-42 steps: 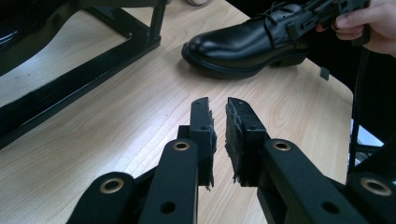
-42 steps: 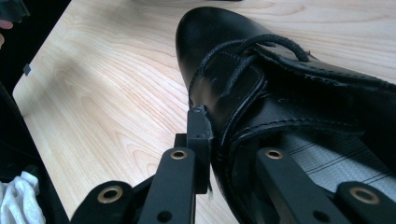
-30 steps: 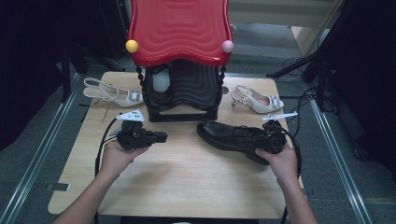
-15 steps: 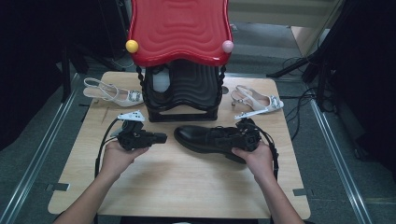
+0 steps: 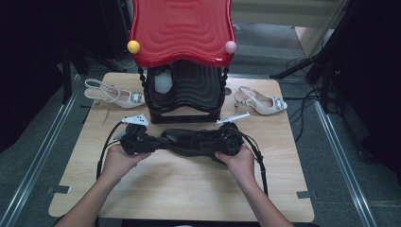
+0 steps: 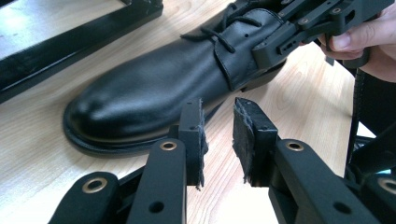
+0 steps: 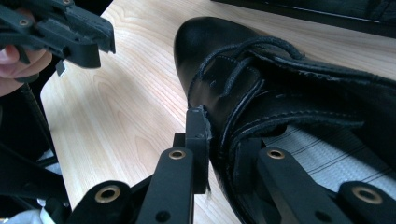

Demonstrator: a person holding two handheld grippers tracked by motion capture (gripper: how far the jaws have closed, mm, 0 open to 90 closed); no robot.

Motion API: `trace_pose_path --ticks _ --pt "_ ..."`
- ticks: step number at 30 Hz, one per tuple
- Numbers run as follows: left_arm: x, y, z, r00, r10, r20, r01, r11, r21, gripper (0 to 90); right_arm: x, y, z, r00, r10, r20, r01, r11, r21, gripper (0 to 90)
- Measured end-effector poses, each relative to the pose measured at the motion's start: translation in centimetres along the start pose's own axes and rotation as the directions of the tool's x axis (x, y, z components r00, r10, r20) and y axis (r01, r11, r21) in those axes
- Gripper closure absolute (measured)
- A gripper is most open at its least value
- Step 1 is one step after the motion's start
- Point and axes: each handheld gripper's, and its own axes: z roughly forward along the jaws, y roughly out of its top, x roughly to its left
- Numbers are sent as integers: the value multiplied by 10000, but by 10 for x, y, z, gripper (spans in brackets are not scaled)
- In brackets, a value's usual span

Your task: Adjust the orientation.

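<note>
The right gripper [image 7: 219,154] is clamping the side wall of a black leather lace-up shoe [image 6: 154,93] at its opening, one jaw outside against the leather and the other tucked inside over the striped grey lining, and it is carrying that shoe leftward: over the last second the shoe has been travelling from the right part of the light wooden table [image 5: 283,189] toward its middle, so that its rounded toe is now arriving right in front of the left gripper [image 6: 218,140]. That gripper has been keeping to much the same spot left of centre, its jaws standing slightly apart with nothing between them, the padded tips just short of the shoe's sole edge. To my judgement this is bringing the shoe within reach for a two-handed hold or a hand-over, with the toe not yet grasped. In the high view both forearms are coming in from the near edge of the table, the left hand [image 5: 118,158] and right hand [image 5: 236,161] are wrapping their tools from below, and the two grippers are pointing inward at each other along a line parallel to the near edge. Beyond the shoe, toward the far edge, a black shoe rack with a red wavy plastic top [image 5: 182,33] is standing, and a pale slingback heeled sandal is lying at each far corner, one on the left [image 5: 116,94] and one on the right [image 5: 260,101].
</note>
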Motion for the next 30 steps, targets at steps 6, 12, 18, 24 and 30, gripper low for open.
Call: trace_pose_path --ticks 6,12,18,24,30 --pt "-2 0 1 9999 -55 110 57 9997 -219 708 -1 -6 1 10000 -8 -13 8 10000 -6 791" --pt "-6 1 -2 9997 99 206 -92 9994 -347 871 -5 -10 -14 9993 -363 96 362 9993 51 754" --pt "-3 2 -3 10000 -84 -6 83 9980 -620 900 -10 -12 -46 9984 -567 33 568 9979 -298 856" --pt "-5 3 5 9999 -49 -126 44 9990 -444 900 -22 -12 -71 9981 -458 409 491 9955 -816 900" --pt "-6 7 17 9995 -269 -184 263 9993 -279 900 -44 -3 -78 9928 -531 1069 638 9930 -990 900"
